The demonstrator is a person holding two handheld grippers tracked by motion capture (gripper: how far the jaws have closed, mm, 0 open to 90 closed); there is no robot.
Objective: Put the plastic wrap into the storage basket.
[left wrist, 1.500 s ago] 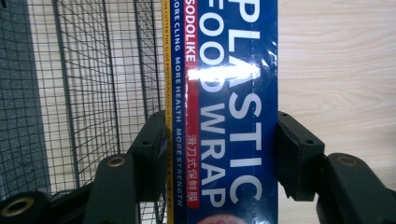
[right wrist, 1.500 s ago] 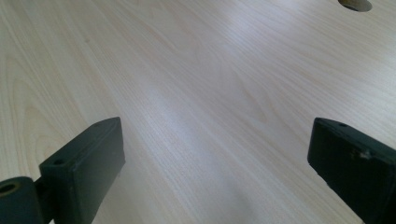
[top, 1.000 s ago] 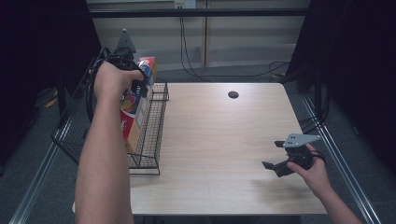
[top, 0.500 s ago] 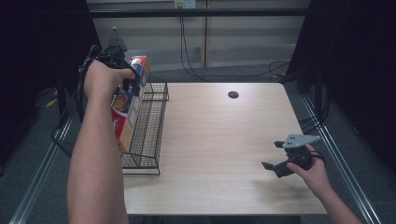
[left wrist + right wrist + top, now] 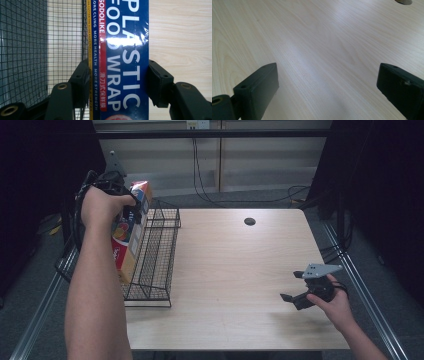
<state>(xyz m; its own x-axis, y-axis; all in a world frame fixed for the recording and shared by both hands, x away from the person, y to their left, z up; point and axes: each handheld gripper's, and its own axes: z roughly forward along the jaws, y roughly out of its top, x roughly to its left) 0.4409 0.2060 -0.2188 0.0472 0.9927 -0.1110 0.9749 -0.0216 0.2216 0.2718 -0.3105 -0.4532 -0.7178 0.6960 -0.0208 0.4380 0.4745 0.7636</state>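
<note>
A long plastic food wrap box point(image 5: 129, 234) with blue, red and orange print stands on end at the left side of a black wire basket point(image 5: 156, 257). My left gripper point(image 5: 131, 212) is shut on it near its upper part. In the left gripper view both black jaws press the blue box point(image 5: 122, 55) from either side, with the basket mesh point(image 5: 30, 50) behind it. My right gripper point(image 5: 296, 289) hovers low over the table's right front area, open, with bare wood between its jaws point(image 5: 327, 82).
The wooden table point(image 5: 235, 270) has a round cable hole point(image 5: 249, 221) near its far edge. Metal rails run along both sides of the table. Cables hang on the wall behind. Dark curtains flank the scene.
My left gripper has carried the box further left and slightly down, toward the basket's left edge. The right gripper has stayed where it was.
</note>
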